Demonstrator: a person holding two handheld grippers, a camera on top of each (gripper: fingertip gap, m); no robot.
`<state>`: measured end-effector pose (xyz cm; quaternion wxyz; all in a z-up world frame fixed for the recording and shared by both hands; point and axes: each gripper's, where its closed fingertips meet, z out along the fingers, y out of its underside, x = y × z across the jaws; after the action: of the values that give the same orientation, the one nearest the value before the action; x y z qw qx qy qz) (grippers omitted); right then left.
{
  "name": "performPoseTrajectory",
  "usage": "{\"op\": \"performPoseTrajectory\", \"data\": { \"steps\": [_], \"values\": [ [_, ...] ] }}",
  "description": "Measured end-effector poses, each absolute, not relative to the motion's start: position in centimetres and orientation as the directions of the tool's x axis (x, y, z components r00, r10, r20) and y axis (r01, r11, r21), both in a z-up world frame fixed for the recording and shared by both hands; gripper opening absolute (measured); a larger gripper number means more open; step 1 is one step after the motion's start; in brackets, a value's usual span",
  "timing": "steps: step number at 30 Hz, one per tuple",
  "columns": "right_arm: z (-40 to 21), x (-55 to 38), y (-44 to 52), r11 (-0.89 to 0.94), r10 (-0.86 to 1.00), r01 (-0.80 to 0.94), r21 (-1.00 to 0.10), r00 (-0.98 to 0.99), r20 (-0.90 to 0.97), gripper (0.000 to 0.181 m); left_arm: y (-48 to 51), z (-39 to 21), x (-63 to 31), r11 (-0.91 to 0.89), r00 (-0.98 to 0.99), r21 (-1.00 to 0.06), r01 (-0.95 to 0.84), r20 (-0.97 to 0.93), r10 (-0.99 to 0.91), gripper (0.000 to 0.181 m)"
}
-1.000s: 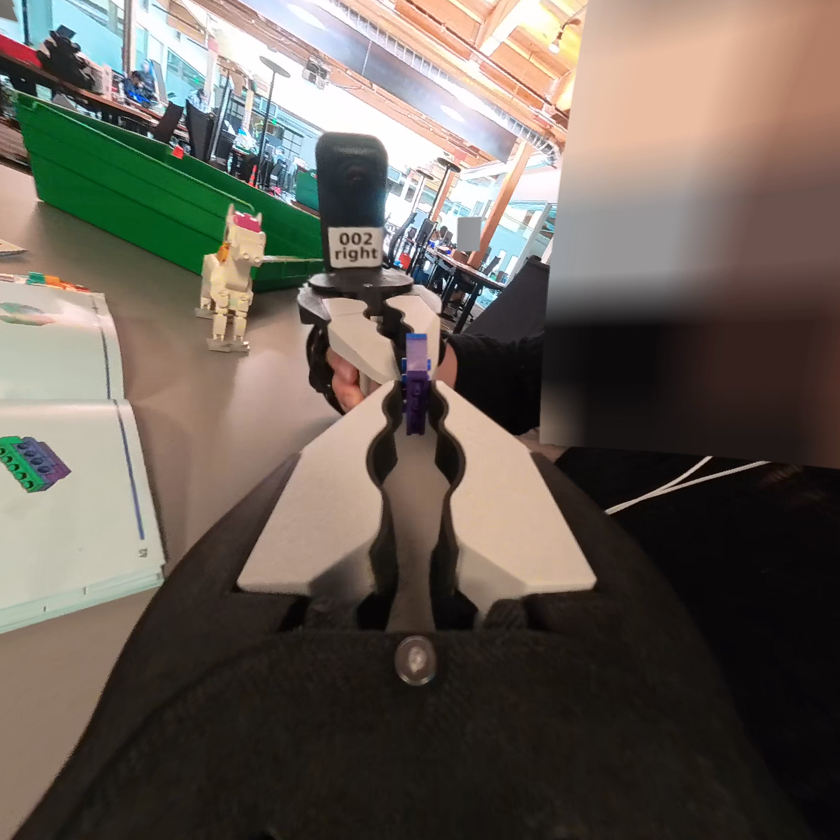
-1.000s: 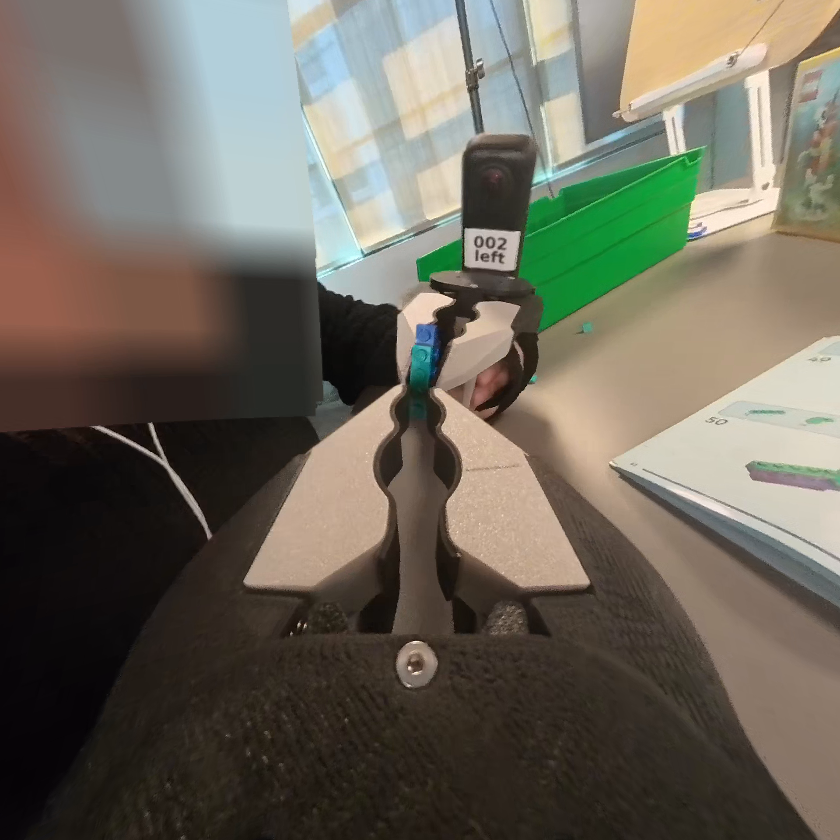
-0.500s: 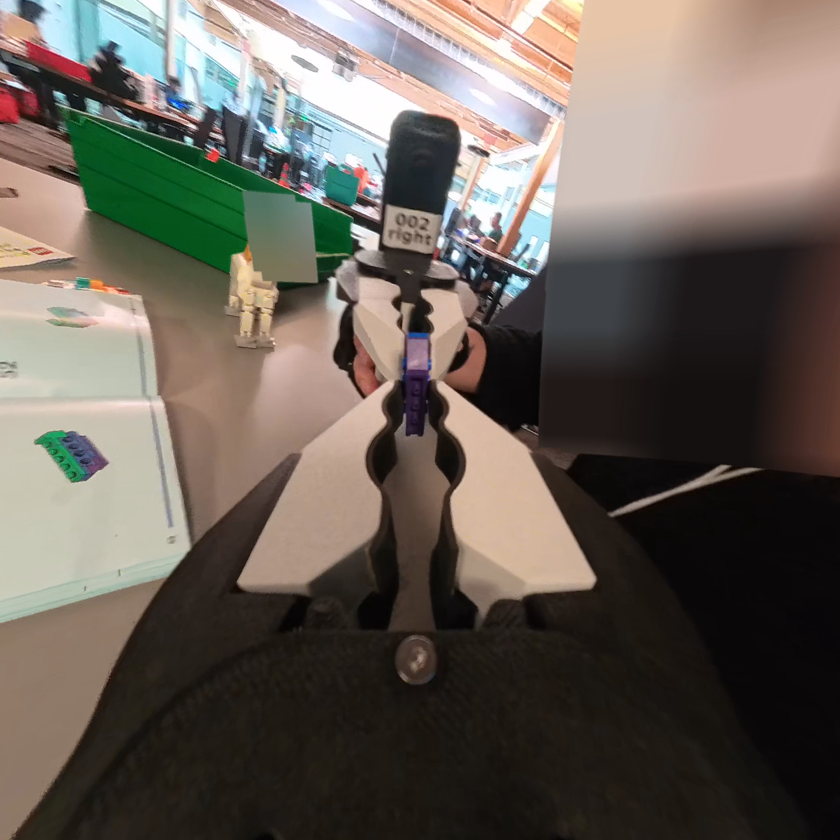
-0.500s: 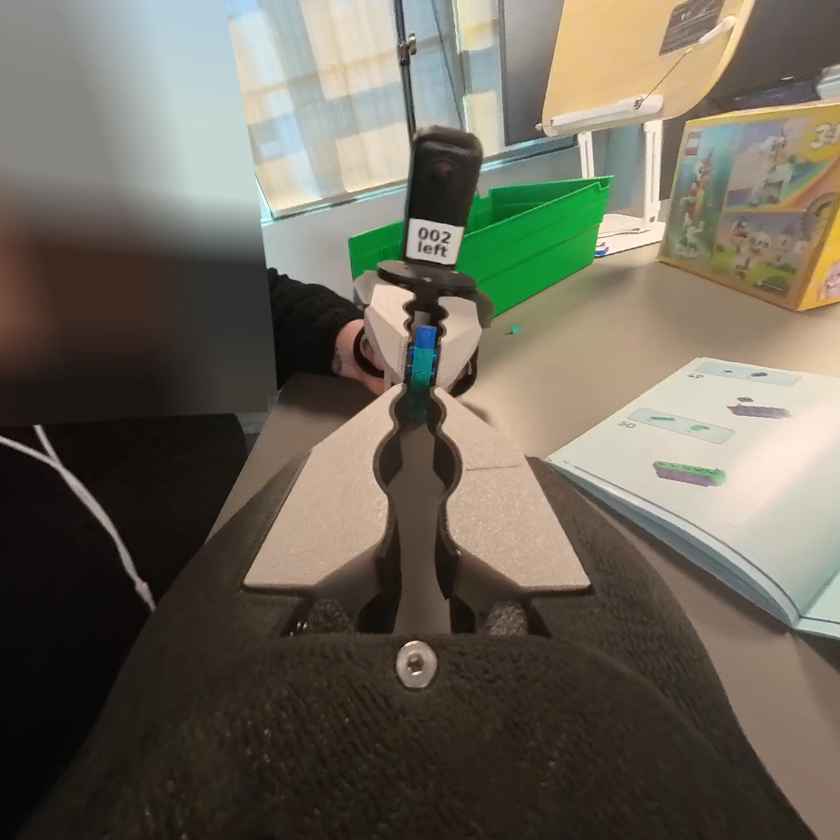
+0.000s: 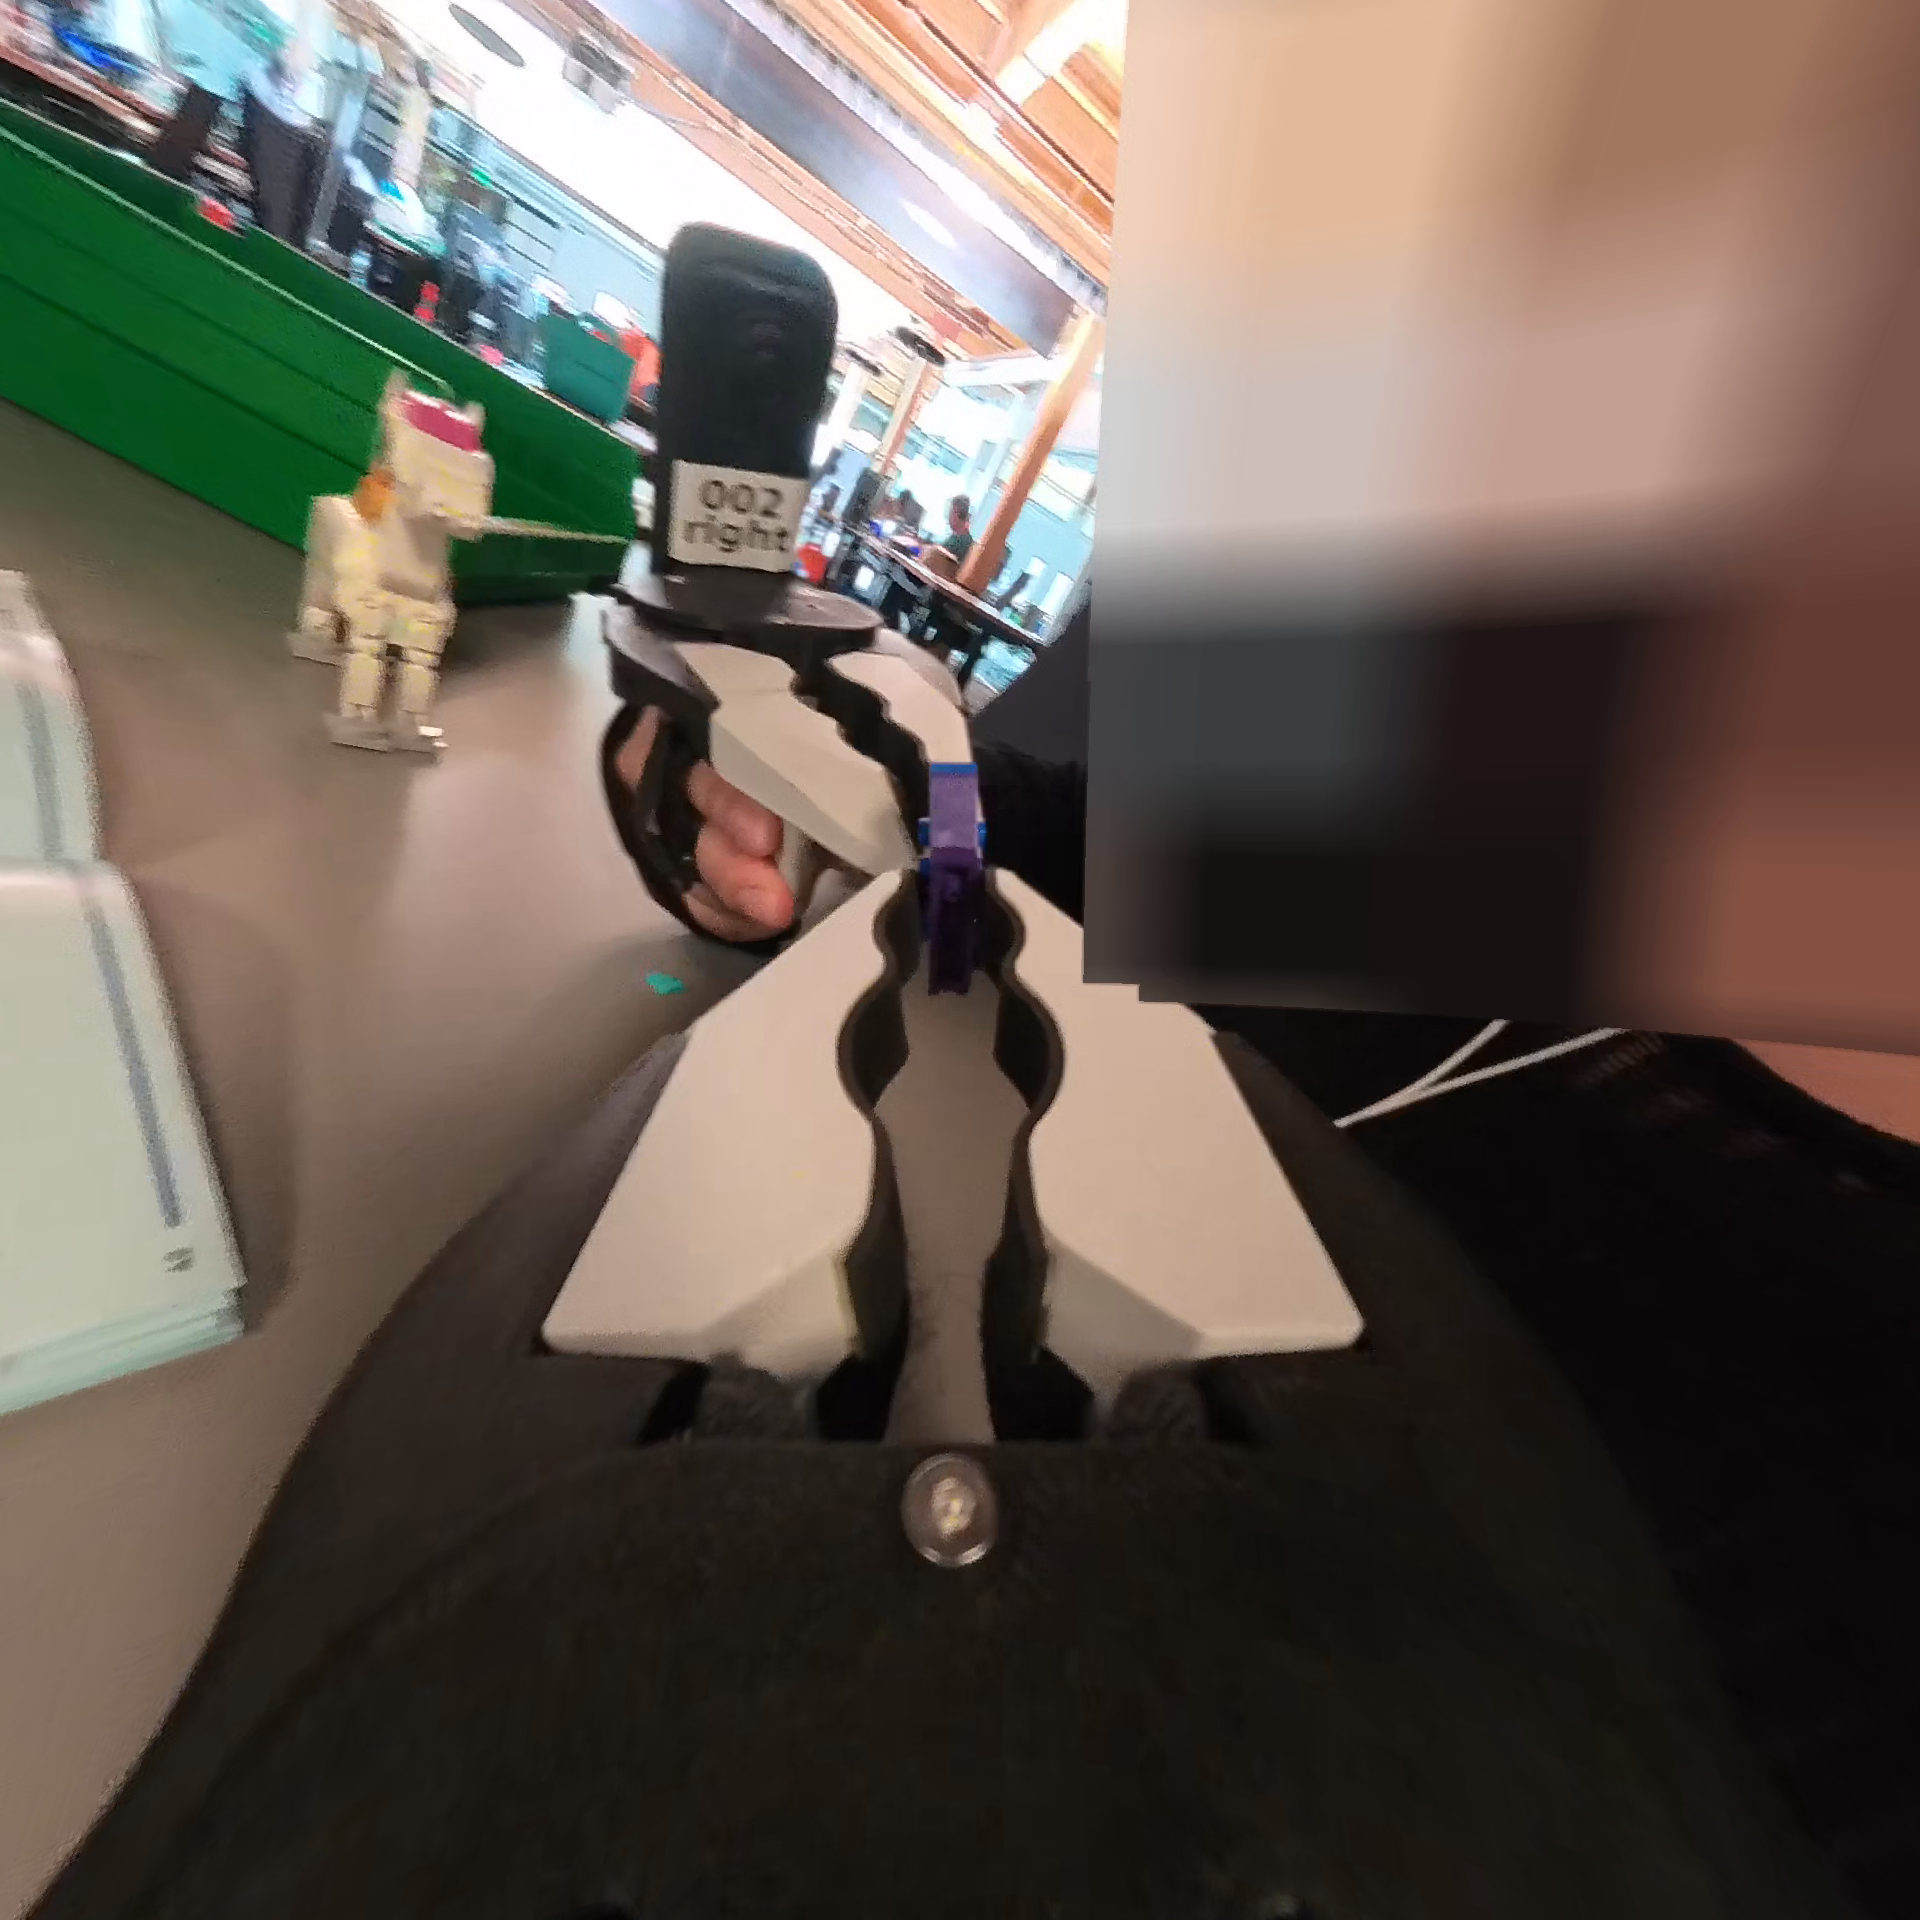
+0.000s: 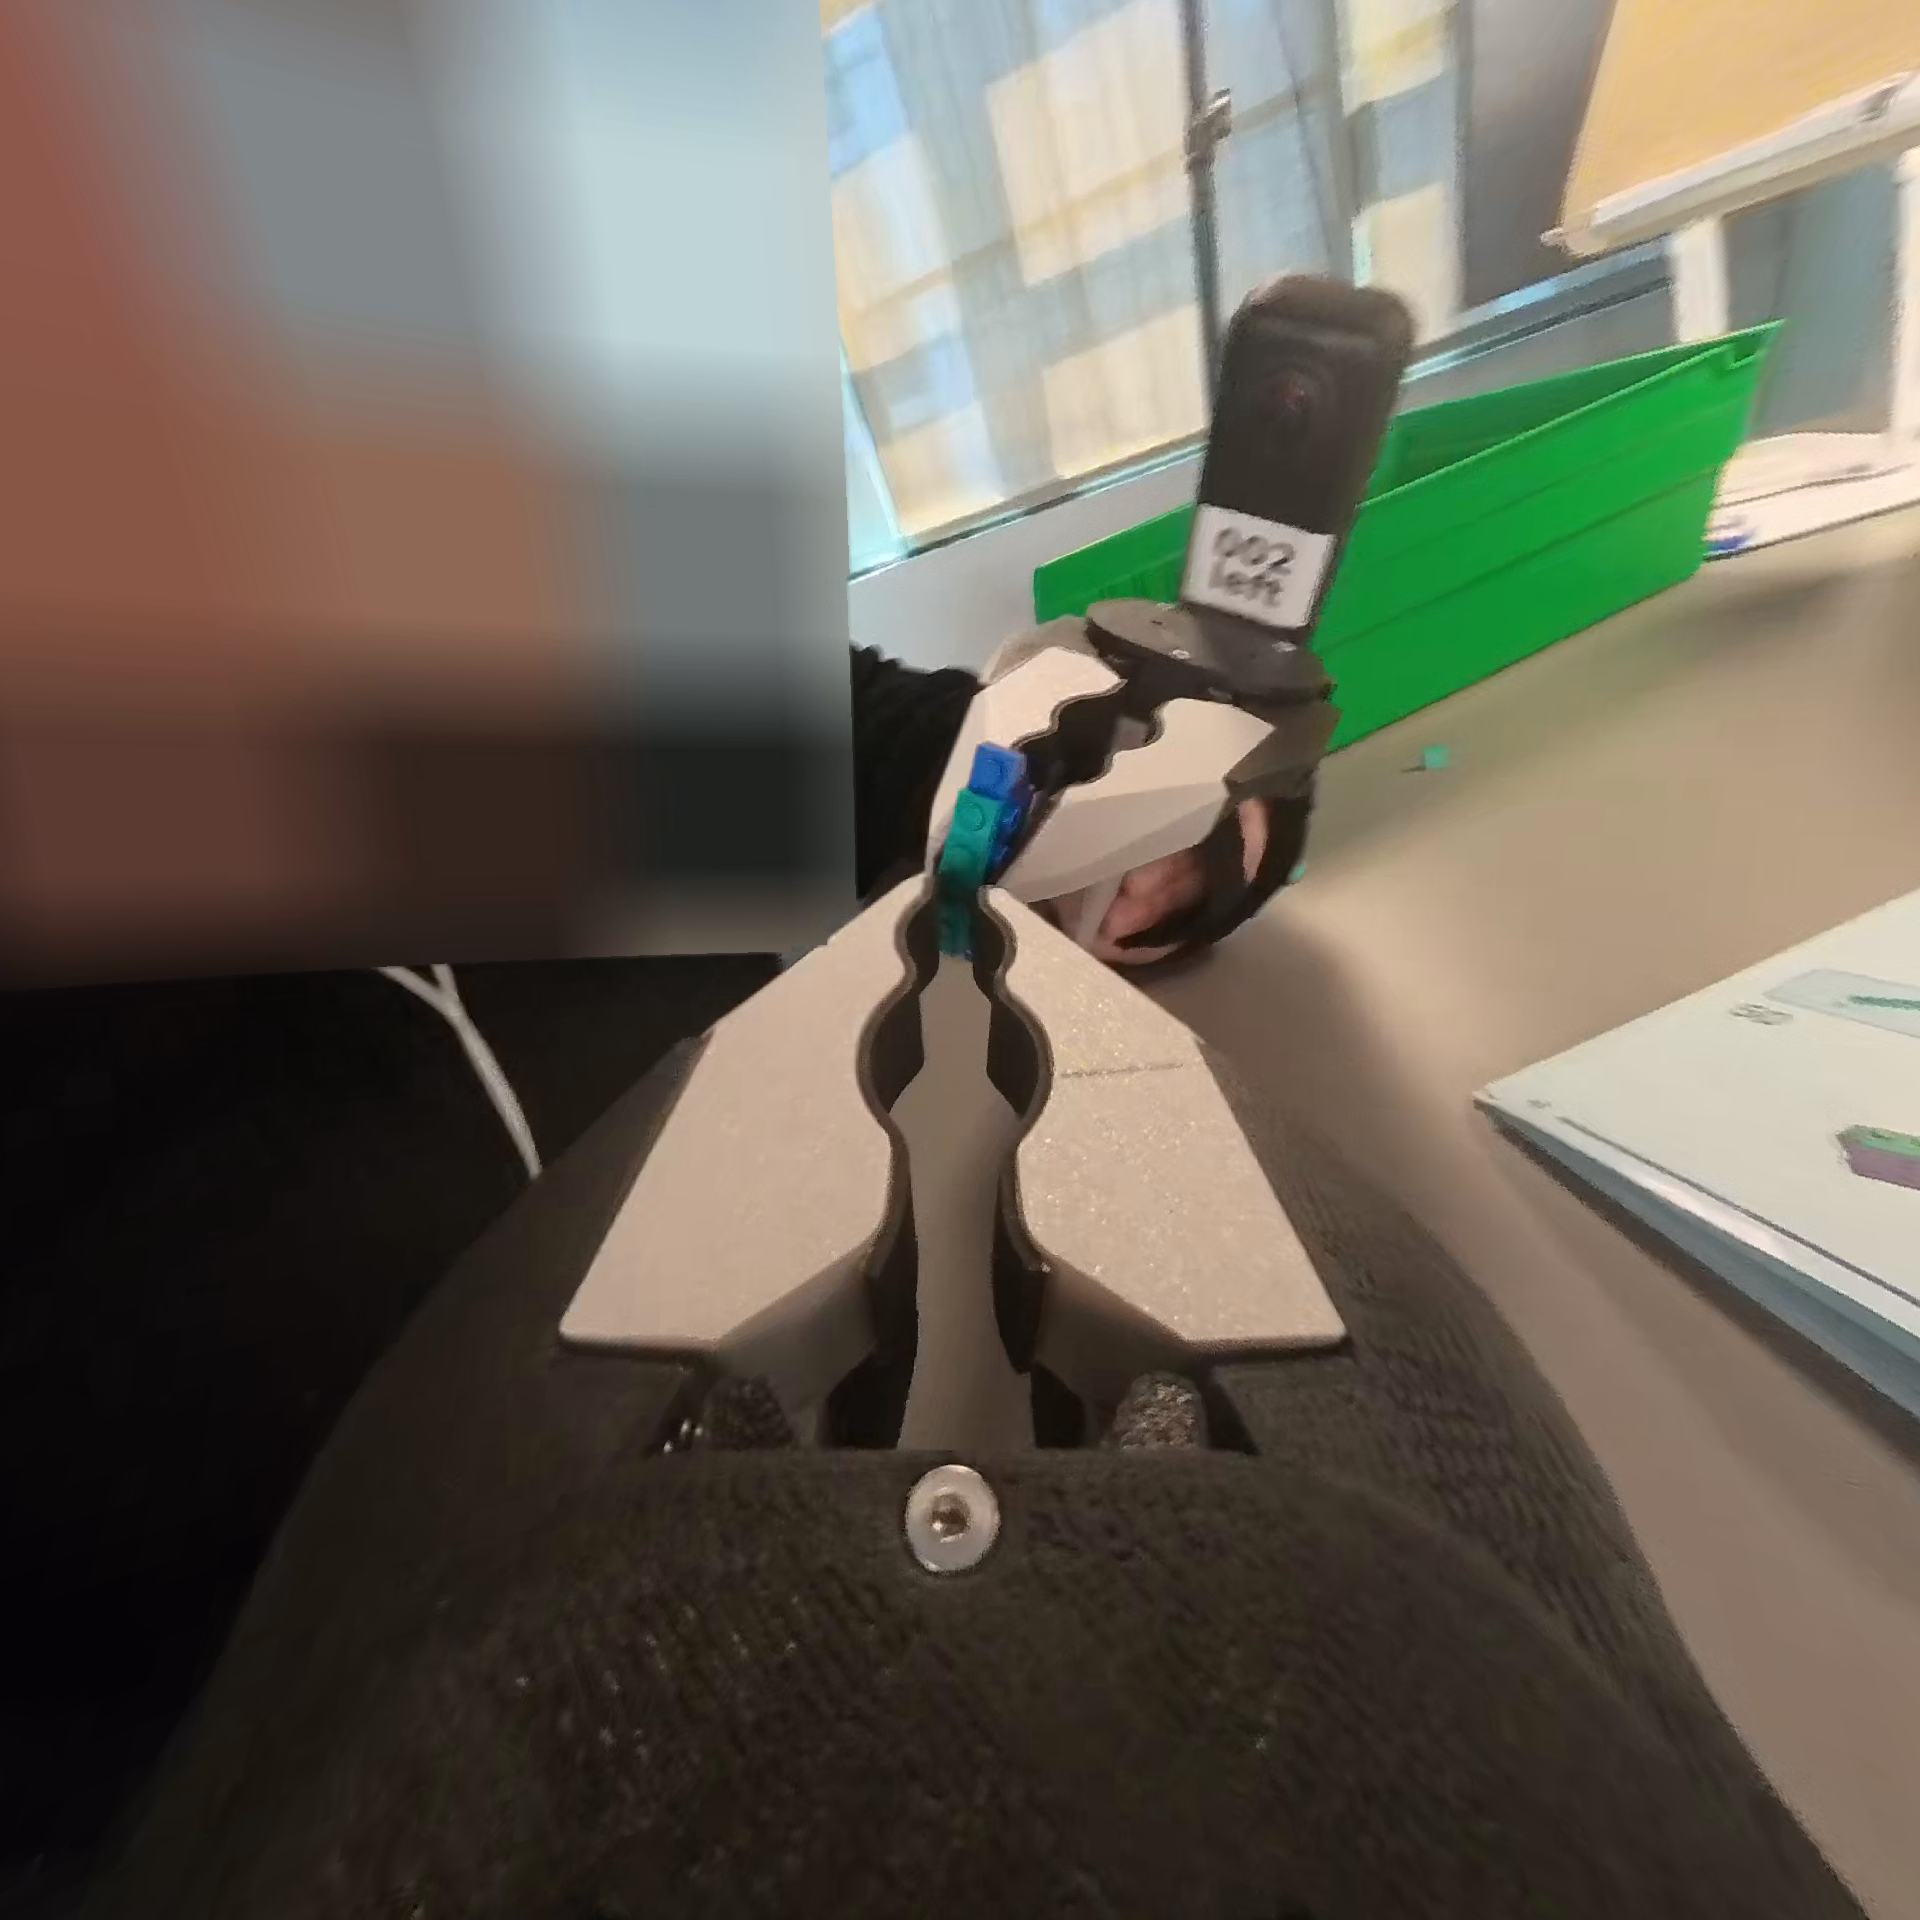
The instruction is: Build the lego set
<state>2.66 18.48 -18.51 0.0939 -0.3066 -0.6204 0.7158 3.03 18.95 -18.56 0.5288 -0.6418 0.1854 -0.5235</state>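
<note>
At the centre of both wrist views the two grippers meet tip to tip over the near edge of the worktop (image 5: 312,935), sharing one small brick assembly (image 5: 954,894), which reads purple with a blue end from the left side and blue, teal and purple from the right (image 6: 982,821). The left gripper (image 5: 951,914) has its jaws closed on the lower end of the stack, and the right gripper (image 6: 961,914) has its jaws closed on the other end, so each tool holds a part of the same piece; this looks like a two-handed press or a seating of one brick on another, with the piece held in the air where both cameras see it. In the left wrist view the right gripper tilts, its body lying toward the left of the frame and a hand (image 5: 738,852) wrapped in its black handle just above the worktop. In the right wrist view the left gripper leans toward the upper right, its hand (image 6: 1143,904) low by the worktop. The instruction booklet (image 6: 1714,1122) lies open at the right edge of that view, likely kept within sight for reference. A finished white brick animal (image 5: 390,582) stands upper left in the left view before a green bin (image 5: 156,343), well apart from the work.
</note>
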Motion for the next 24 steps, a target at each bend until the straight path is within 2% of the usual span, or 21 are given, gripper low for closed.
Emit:
{"op": "performPoseTrajectory", "data": {
  "steps": [5,18,24],
  "values": [
    [-18.3,1.6,19.8,-0.242,0.599,0.226,-0.944,-0.73,-0.328,0.012,19.6,-19.3,2.8,-0.316,0.512,-0.921,0.229,0.39,-0.766,0.01],
    [-18.9,0.8,19.9,-0.212,0.666,0.235,-0.949,-0.676,-0.316,0.006,20.4,-19.6,2.1,-0.302,0.582,-0.924,0.234,0.382,-0.718,0.01],
    [-19.1,0.6,19.9,-0.203,0.689,0.236,-0.95,-0.655,-0.31,0.007,20.4,-19.9,1.9,-0.285,0.618,-0.941,0.183,0.335,-0.711,0.01]
  ]
}}
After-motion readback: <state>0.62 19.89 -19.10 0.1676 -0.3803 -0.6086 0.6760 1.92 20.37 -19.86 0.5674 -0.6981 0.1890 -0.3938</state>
